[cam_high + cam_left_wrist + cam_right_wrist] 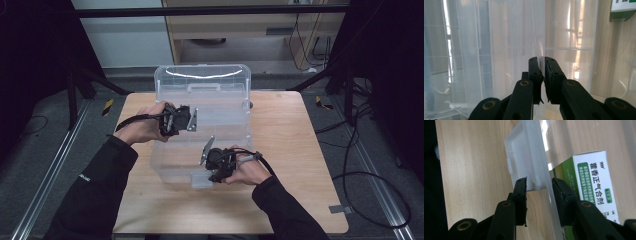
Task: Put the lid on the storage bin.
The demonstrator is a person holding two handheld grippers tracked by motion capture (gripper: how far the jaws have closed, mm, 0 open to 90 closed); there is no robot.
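one clear box (pixel 220 107), two grippers holding

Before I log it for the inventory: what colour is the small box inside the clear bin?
White with green panels and green print, the small box shows best in the right gripper view.

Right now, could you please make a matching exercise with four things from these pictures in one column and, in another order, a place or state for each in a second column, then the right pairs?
Things:
1. clear plastic storage box
2. left gripper
3. right gripper
4. green and white medicine carton

Places or states:
A. jaws around the box's front latch and wall
B. lying inside the box
C. pinched shut on a thin clear box wall
D. standing on the light wooden table, lid open

Pairs: 1-D, 2-C, 3-A, 4-B
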